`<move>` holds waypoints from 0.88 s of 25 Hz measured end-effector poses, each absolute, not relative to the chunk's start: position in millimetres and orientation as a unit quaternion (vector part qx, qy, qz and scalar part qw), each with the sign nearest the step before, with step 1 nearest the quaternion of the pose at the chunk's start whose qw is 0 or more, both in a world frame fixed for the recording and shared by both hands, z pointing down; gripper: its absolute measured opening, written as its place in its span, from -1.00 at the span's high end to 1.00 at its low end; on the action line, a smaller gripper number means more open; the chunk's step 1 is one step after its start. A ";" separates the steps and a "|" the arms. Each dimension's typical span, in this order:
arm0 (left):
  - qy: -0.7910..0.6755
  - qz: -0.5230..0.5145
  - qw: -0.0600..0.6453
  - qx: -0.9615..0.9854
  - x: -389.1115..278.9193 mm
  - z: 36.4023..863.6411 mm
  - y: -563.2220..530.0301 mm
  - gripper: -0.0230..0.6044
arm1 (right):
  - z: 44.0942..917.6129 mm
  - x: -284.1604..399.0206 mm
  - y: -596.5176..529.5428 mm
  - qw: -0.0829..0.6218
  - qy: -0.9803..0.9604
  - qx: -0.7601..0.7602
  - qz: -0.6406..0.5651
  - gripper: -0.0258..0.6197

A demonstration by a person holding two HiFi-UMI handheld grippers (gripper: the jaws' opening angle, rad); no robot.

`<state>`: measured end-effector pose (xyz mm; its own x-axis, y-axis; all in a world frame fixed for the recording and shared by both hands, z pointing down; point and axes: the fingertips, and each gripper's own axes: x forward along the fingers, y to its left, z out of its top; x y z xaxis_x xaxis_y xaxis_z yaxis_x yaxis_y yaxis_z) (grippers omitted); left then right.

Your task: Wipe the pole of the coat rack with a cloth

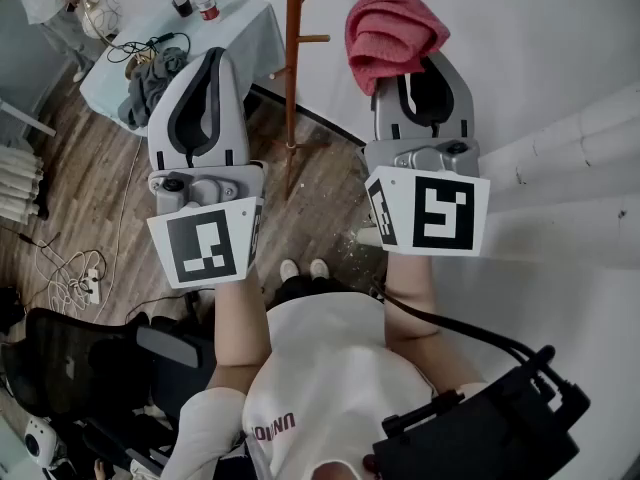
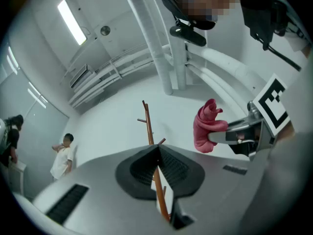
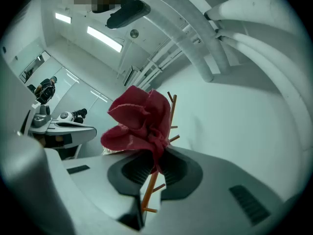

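Note:
The brown wooden coat rack [image 1: 294,63] stands between my two grippers in the head view, its pole rising from the wood floor with short pegs near the top. My right gripper [image 1: 420,86] is shut on a red cloth [image 1: 392,30], which bunches up beyond its jaws, right of the pole and apart from it. In the right gripper view the cloth [image 3: 138,122] covers most of the rack [image 3: 170,112] behind it. My left gripper [image 1: 208,93] is shut with nothing in it, left of the pole. The left gripper view shows the pole [image 2: 148,129] ahead and the cloth [image 2: 207,126] at right.
A table with a pale cloth [image 1: 240,23] stands at back left, holding bottles, cables and a grey garment [image 1: 148,83]. White wall and pipes [image 1: 560,153] lie to the right. A black chair [image 1: 90,358] and floor cables [image 1: 70,278] are at lower left. A person [image 2: 62,154] stands far off.

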<state>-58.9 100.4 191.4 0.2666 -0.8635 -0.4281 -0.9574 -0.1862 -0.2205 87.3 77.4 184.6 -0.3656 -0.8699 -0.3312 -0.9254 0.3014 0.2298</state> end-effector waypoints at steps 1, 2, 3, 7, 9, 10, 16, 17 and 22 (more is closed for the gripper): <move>0.597 0.106 0.223 -0.764 -58.9 191.9 99.6 0.89 | 184.3 86.7 77.5 0.072 0.803 -0.558 0.194 0.77; 0.597 0.107 0.222 -0.764 -59.0 192.5 99.1 0.88 | 184.1 86.1 77.6 0.073 0.803 -0.558 0.194 0.77; 0.597 0.107 0.221 -0.764 -59.3 193.0 99.0 0.89 | 184.1 85.7 77.7 0.072 0.803 -0.558 0.195 0.77; 0.597 0.107 0.222 -0.763 -60.7 194.2 100.7 0.89 | 185.4 84.7 78.1 0.070 0.803 -0.559 0.195 0.77; 0.597 0.107 0.218 -0.765 -62.1 196.0 100.3 0.89 | 186.1 83.6 78.5 0.070 0.803 -0.560 0.194 0.77; 0.597 0.107 0.215 -0.766 -63.1 197.5 99.9 0.89 | 186.5 82.4 78.8 0.070 0.802 -0.560 0.195 0.77; 0.587 0.109 0.208 -0.775 -68.3 204.9 103.5 0.89 | 187.7 76.3 79.0 0.069 0.795 -0.566 0.206 0.77; 0.579 0.110 0.207 -0.781 -67.1 206.5 105.0 0.89 | 187.9 76.0 79.8 0.072 0.794 -0.568 0.206 0.77; 0.559 0.114 0.192 -0.798 -62.7 218.3 102.8 0.89 | 188.6 75.3 73.5 0.066 0.787 -0.575 0.213 0.77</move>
<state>-62.7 102.8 218.3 0.3480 -0.8495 -0.3965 -0.9369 -0.3004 -0.1787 75.3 73.5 188.6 -0.3291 -0.8777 -0.3483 -0.9337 0.2474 0.2588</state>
